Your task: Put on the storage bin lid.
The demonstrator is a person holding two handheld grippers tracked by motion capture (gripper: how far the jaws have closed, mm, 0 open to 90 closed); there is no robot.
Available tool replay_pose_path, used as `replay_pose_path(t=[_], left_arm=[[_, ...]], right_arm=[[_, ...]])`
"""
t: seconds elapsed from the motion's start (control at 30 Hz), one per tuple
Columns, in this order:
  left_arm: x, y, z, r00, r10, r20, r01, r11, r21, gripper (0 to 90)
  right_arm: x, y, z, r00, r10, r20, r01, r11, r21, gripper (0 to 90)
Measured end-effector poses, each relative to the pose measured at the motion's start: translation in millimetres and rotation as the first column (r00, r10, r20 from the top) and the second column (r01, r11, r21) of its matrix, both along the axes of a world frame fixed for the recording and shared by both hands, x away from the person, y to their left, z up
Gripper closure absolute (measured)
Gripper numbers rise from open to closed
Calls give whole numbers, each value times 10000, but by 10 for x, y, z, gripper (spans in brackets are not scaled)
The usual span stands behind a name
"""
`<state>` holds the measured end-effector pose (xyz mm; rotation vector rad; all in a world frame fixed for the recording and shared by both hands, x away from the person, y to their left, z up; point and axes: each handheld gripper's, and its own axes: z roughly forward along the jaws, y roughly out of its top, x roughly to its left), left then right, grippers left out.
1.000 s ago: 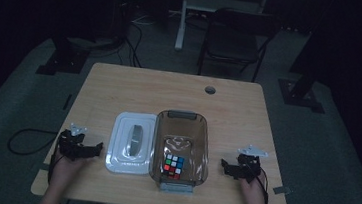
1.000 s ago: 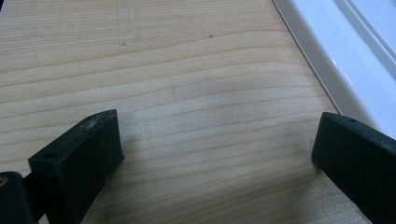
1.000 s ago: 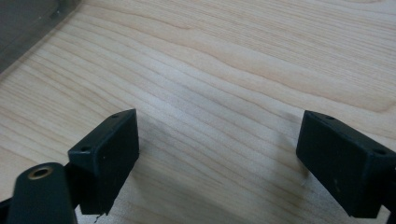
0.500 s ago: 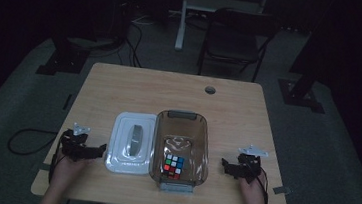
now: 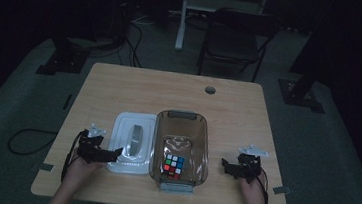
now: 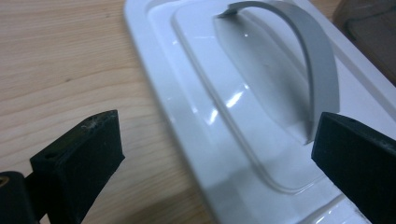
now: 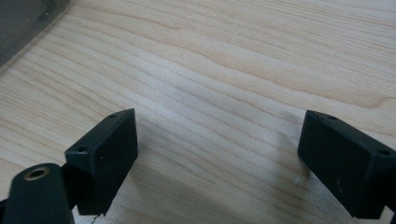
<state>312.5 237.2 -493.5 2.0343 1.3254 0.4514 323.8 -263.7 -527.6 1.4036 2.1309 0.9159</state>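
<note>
While the high view looked down on the pale wooden bench (image 5: 180, 89), the left hand-held gripper (image 5: 114, 152) sat at the near left edge of the flat white plastic lid with a grey arched handle (image 5: 132, 142), which lay just beside the clear brown plastic box (image 5: 179, 149) holding a multicoloured puzzle cube (image 5: 173, 165); the right hand-held gripper (image 5: 227, 165) rested well apart, released over bare wood. Seen from the left gripper view, the jaws stood wide apart, straddling the lid's (image 6: 243, 107) corner, so a shallow bite on that glossy rim would likely slip or shove the lid into the box. From the right gripper view, the jaws gaped over bare bench (image 7: 224, 70) with nothing between them.
</note>
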Motion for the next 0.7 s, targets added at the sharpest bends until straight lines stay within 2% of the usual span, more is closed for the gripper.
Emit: replay_pose_path(t=[0.13,0.2,0.3,0.4,0.7], left_arm=[[12,-78,-18,9997,-246,-24,246,9997,-48,27],[15,-149,-12,9987,-518,26,519,9982,-292,27],[29,-242,-21,9971,-755,94,756,9971,-93,27],[46,-319,-22,9957,-912,157,914,9957,-161,27],[111,-489,22,9936,-1020,484,1023,9947,-41,52]], right_arm=[[0,0,0,10000,-3,-2,3,10000,2,118],[0,0,0,10000,0,-1,0,10000,1,118],[0,0,0,10000,-2,-3,2,10000,2,118],[0,0,0,10000,2,5,-2,10000,0,118],[-1,1,0,10000,55,9,-55,10000,6,120]])
